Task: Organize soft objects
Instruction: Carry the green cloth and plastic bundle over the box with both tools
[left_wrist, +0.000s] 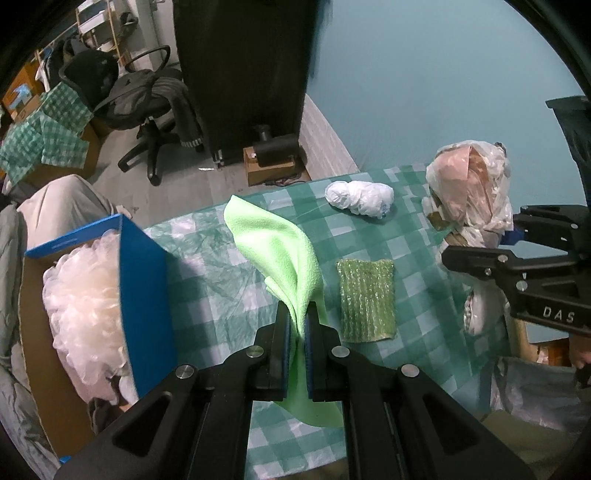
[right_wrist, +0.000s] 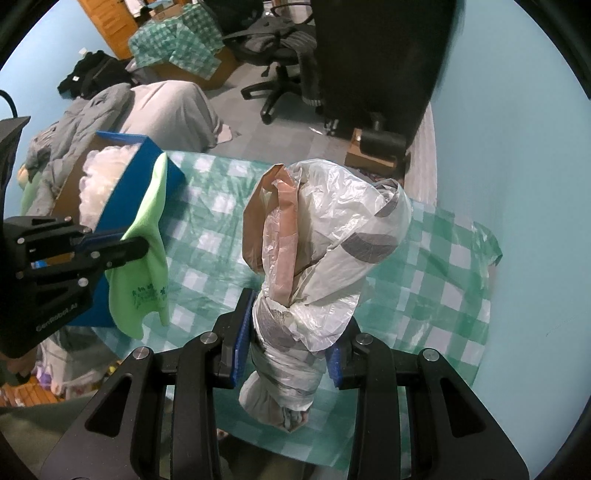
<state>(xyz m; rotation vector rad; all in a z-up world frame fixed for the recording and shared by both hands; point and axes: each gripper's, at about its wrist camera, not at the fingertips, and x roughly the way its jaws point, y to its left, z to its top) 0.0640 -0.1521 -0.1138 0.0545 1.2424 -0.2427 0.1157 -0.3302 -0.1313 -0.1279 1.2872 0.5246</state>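
Note:
My left gripper (left_wrist: 296, 332) is shut on a light green cloth (left_wrist: 280, 251) and holds it above the checked tablecloth (left_wrist: 221, 280). The cloth also shows in the right wrist view (right_wrist: 147, 258), hanging beside the blue box (right_wrist: 122, 206). My right gripper (right_wrist: 288, 343) is shut on a knotted bundle of plastic bags (right_wrist: 325, 240), lifted over the table; it shows at the right in the left wrist view (left_wrist: 469, 192). A green scouring pad (left_wrist: 365, 299) and a white bag ball (left_wrist: 360, 199) lie on the table.
The blue-walled cardboard box (left_wrist: 144, 295) at the table's left holds a white mesh puff (left_wrist: 85, 295). An office chair (left_wrist: 147, 103), a black cabinet (left_wrist: 243, 74) and clothes piles stand on the floor beyond. A blue wall is on the right.

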